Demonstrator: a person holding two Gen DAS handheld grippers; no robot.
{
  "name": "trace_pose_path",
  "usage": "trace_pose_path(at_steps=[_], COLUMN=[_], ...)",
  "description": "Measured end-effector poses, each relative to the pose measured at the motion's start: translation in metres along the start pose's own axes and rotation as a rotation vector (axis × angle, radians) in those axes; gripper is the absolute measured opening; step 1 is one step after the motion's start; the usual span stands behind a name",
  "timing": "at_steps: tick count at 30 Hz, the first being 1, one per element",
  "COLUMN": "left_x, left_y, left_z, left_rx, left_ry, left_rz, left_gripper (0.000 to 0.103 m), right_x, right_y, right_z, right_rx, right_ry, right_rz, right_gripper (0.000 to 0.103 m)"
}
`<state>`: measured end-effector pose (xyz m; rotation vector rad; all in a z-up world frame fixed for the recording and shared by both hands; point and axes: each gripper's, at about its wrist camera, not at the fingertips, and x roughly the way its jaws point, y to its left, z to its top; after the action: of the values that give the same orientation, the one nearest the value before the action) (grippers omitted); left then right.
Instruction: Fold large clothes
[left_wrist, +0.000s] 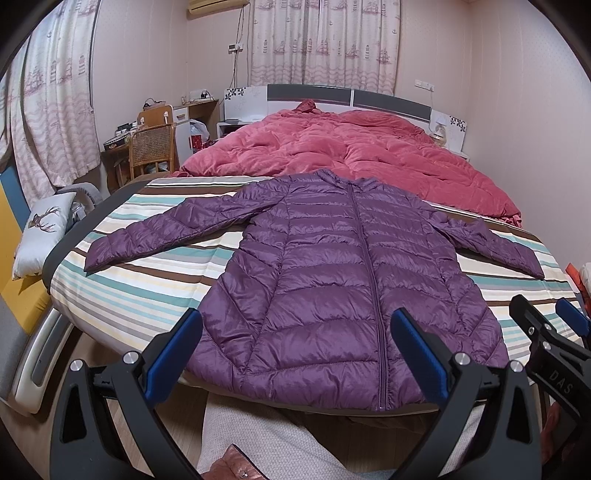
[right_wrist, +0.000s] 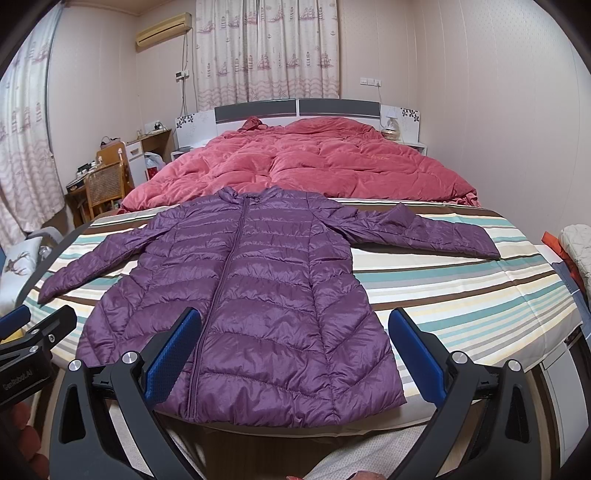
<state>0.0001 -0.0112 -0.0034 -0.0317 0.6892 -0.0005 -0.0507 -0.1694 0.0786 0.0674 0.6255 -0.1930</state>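
A purple quilted down jacket (left_wrist: 332, 280) lies flat and zipped, front up, on the striped bedsheet (left_wrist: 147, 280), both sleeves spread out to the sides, hem at the near bed edge. It also shows in the right wrist view (right_wrist: 251, 302). My left gripper (left_wrist: 295, 347) is open and empty, held above the hem near the bed's foot. My right gripper (right_wrist: 295, 347) is open and empty, also above the hem, to the right of the left one. The right gripper shows at the edge of the left view (left_wrist: 550, 317).
A rumpled red duvet (left_wrist: 351, 155) covers the far half of the bed up to the headboard (left_wrist: 347, 98). A wicker chair (left_wrist: 151, 151) and desk stand at the left. A deer-print pillow (left_wrist: 40, 229) lies left of the bed. Folded clothes (right_wrist: 576, 251) sit at the right.
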Motion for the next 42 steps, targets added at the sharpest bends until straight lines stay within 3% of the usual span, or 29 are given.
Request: trace_pose_path(at_steps=[14, 21, 23, 30, 33, 37, 42], left_x=[0.011, 0.041, 0.054, 0.118, 0.144, 0.182, 0.223], left_y=[-0.003, 0.004, 0.006, 0.009, 0.011, 0.016, 0.015], left_z=[0.000, 0.008, 0.012, 0.030, 0.038, 0.052, 0.062], left_rx=[0.017, 0.003, -0.013, -0.009, 0.009, -0.015, -0.015], left_ry=[0.033, 0.019, 0.018, 0.076, 0.086, 0.163, 0.205], left_rz=[-0.019, -0.063, -0.070, 0.025, 0.055, 0.062, 0.081], left_gripper=[0.101, 0.101, 0.101, 0.101, 0.101, 0.101, 0.101], right_x=[0.017, 0.064, 0.082, 0.143, 0.172, 0.206, 0.245], right_y=[-0.014, -0.043, -0.054, -0.107, -0.138, -0.177, -0.238], right_z=[0.005, 0.015, 0.016, 0.017, 0.021, 0.028, 0.038], right_rx=[0.033, 0.061, 0.059, 0.163, 0.235, 0.307, 0.480], right_ry=[0.051, 0.130, 0.147, 0.201, 0.245, 0.281, 0.285], right_rz=[-0.033, -0.065, -0.038, -0.065, -0.118, -0.199, -0.207], right_gripper=[0.100, 0.100, 0.100, 0.100, 0.100, 0.100, 0.100])
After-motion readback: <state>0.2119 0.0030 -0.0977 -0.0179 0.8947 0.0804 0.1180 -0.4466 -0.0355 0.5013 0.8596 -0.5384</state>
